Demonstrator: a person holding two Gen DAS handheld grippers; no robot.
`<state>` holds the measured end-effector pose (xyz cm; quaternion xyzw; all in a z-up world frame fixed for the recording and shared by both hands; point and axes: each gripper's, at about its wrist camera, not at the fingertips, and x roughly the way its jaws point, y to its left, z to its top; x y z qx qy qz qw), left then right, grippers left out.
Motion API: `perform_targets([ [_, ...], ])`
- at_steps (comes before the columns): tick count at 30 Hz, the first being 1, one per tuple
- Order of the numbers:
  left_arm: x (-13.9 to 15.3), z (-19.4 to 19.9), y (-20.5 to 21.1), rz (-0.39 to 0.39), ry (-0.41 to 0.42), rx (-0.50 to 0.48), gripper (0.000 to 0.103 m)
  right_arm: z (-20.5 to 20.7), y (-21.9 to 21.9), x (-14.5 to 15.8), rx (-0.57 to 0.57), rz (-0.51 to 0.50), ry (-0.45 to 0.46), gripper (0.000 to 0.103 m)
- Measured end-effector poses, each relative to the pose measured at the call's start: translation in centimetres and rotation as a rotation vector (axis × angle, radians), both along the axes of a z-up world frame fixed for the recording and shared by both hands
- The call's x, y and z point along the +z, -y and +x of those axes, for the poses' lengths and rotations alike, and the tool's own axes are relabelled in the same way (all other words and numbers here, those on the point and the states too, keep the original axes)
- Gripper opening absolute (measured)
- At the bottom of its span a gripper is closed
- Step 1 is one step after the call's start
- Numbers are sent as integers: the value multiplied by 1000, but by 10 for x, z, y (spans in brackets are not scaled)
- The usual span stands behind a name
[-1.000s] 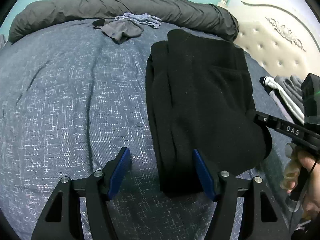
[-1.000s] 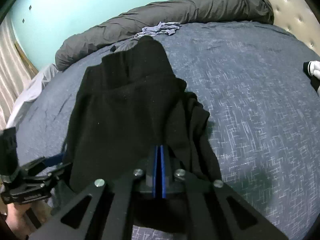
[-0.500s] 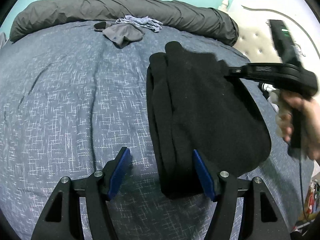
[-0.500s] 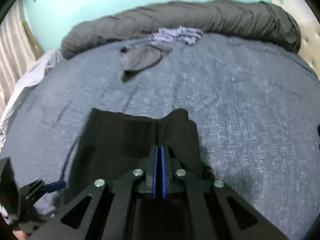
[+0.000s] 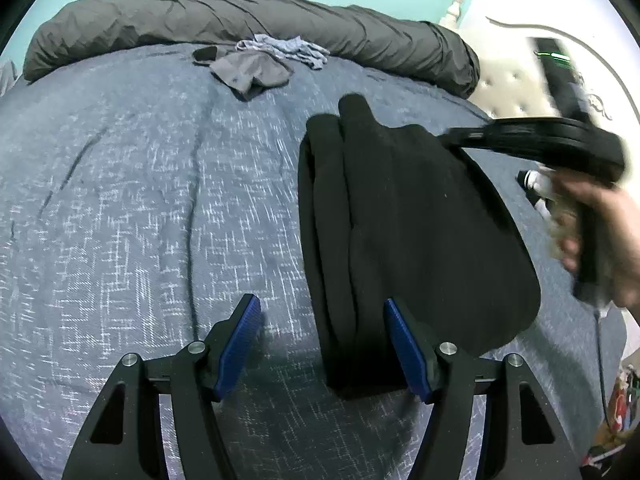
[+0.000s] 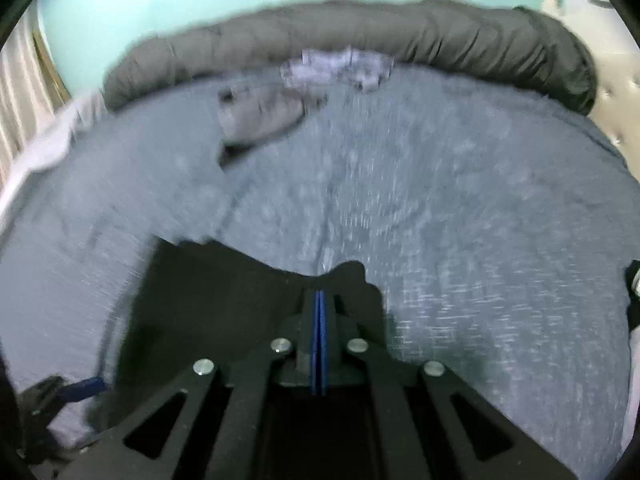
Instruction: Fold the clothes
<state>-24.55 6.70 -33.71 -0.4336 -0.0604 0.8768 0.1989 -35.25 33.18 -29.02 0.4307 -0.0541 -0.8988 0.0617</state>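
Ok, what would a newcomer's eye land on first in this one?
The black garment, a dark slab mid-bed on the speckled blue bedspread. Next the right gripper, shut on the garment's lifted edge, and the left gripper, its blue fingers spread at the near end.

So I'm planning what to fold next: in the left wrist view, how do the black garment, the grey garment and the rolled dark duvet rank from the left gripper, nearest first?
1. Black garment: right of centre, its near end between the left gripper's open jaws.
2. Grey garment: crumpled far up the bed, left of centre.
3. Rolled dark duvet: along the bed's far edge, just behind the grey garment.
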Motion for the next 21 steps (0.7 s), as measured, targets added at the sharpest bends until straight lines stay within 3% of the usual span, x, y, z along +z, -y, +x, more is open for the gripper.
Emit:
perform_targets([
  [3, 7, -3, 3, 18, -17, 13, 69, 35, -9, 14, 15, -95, -36, 1],
  [8, 12, -13, 1, 40, -24, 16, 69, 66, -8, -8, 26, -90, 1, 1],
  [15, -5, -30, 4, -11, 11, 42, 68, 69, -9, -55, 4, -75, 61, 0],
  [21, -11, -31, 6, -37, 19, 50, 68, 68, -9, -50, 6, -39, 49, 0],
])
